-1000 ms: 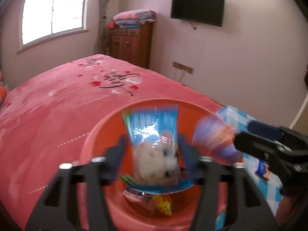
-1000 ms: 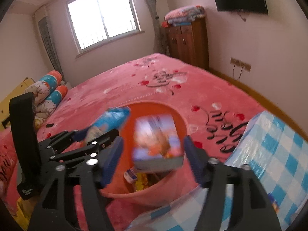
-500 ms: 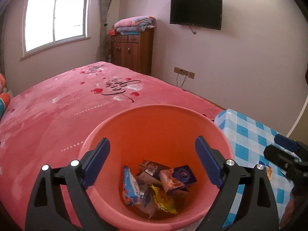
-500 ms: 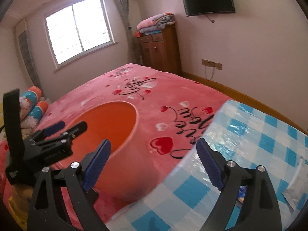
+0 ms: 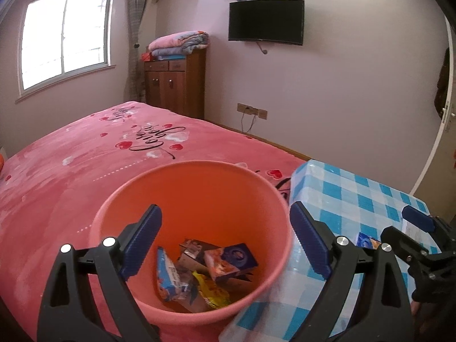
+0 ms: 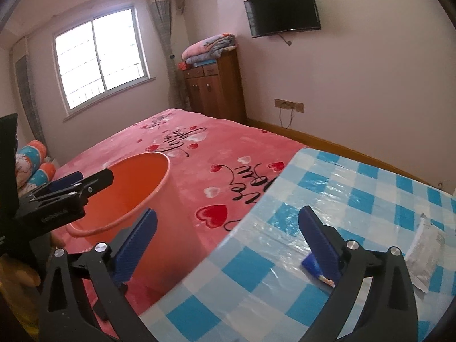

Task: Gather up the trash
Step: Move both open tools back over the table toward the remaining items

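Two hand-held grippers over a bedroom clean-up: the left gripper (image 5: 225,243) hangs above the orange plastic bucket (image 5: 136,191), its jaws just having opened wide with nothing between them, while crumpled wrappers (image 5: 199,270) lie heaped in the bucket's bottom (their print too small to read). The right gripper (image 6: 226,240), beside the bucket over the glossy blue-and-white checked tablecloth (image 6: 356,188), has likewise just spread its jaws and holds nothing. A blue wrapper (image 6: 312,265) beyond the bucket on the cloth is half hidden behind the right gripper's blue ridged pad; a white sachet (image 6: 427,253) lies further from the bucket, near the frame's edge. The bucket stands against the plush pink bedspread (image 5: 85,154), its base cut off from view. The cloth between bucket and wrappers lies bare
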`<state>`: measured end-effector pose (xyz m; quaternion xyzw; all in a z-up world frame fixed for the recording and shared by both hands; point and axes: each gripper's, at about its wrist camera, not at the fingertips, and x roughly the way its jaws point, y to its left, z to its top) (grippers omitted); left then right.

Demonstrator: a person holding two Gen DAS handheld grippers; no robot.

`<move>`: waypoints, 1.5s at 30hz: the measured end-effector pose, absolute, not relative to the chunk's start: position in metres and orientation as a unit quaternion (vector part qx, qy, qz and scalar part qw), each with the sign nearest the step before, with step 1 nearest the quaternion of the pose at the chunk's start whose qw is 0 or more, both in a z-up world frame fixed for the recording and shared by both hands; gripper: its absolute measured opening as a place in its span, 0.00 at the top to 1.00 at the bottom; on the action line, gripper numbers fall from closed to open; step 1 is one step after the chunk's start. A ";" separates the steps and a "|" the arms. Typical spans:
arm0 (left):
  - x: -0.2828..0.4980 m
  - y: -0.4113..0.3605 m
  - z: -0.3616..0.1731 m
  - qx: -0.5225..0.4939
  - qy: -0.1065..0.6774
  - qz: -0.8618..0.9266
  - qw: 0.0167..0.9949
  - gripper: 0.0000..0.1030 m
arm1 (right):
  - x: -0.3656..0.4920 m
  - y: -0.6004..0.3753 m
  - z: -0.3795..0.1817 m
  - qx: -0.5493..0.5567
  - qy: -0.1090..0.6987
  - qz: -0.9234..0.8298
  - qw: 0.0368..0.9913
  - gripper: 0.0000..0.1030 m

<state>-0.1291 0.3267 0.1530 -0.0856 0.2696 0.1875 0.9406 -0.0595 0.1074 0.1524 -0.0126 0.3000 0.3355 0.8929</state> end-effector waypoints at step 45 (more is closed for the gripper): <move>-0.084 0.152 0.110 -0.006 0.334 0.024 0.942 0.08 | -0.049 -0.068 0.102 0.069 0.290 0.192 0.935 0.05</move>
